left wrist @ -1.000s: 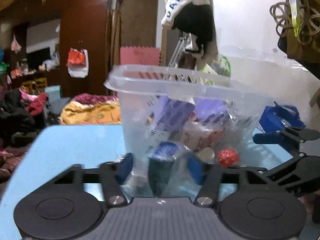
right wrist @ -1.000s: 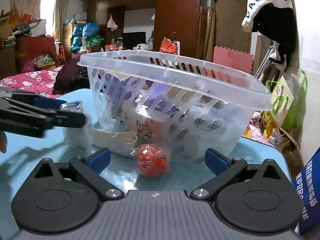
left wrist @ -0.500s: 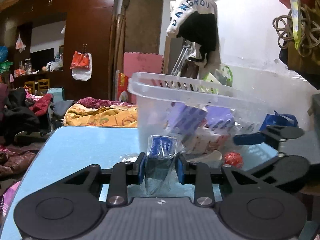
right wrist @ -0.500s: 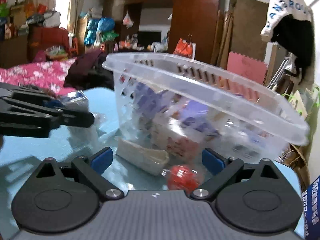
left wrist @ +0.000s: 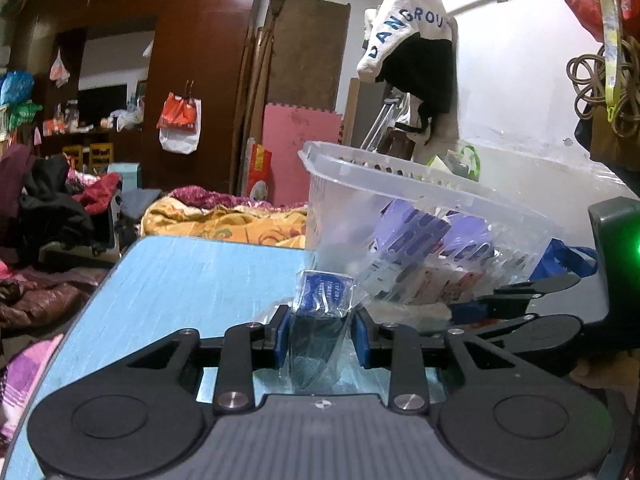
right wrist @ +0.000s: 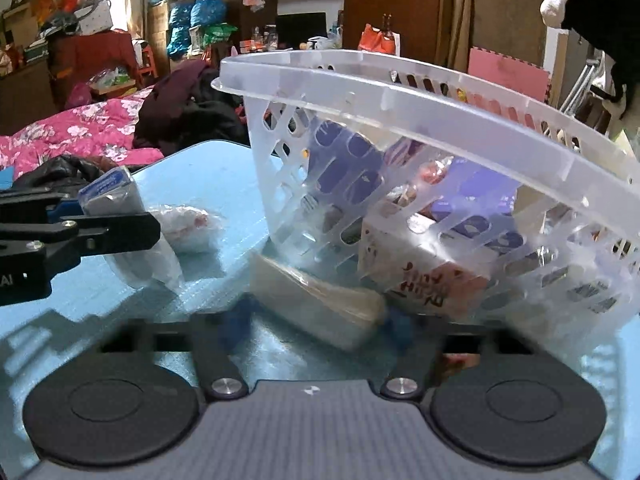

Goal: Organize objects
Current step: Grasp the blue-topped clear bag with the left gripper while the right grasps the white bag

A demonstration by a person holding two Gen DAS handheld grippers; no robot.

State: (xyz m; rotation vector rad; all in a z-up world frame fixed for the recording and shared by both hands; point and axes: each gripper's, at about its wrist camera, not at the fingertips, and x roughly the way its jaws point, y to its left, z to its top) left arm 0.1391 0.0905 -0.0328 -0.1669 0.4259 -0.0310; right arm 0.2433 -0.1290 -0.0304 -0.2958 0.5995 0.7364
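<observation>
Jaws of the left gripper (left wrist: 320, 334) clamp a clear packet (left wrist: 322, 320) at lower centre; right gripper (right wrist: 320, 326) jaws, just closing, pinch a cream packet (right wrist: 316, 300) beside the basket (right wrist: 400, 92), presumably for loading.

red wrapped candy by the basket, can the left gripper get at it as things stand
Probably not. The left gripper is shut on a clear packet with a blue label, and the right gripper and the cream packet it has been closing on sit over that spot.

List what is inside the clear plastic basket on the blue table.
Through the slotted walls of the basket show purple packets and a white carton with red print. Anything lying deeper is blurred or covered by these.
</observation>
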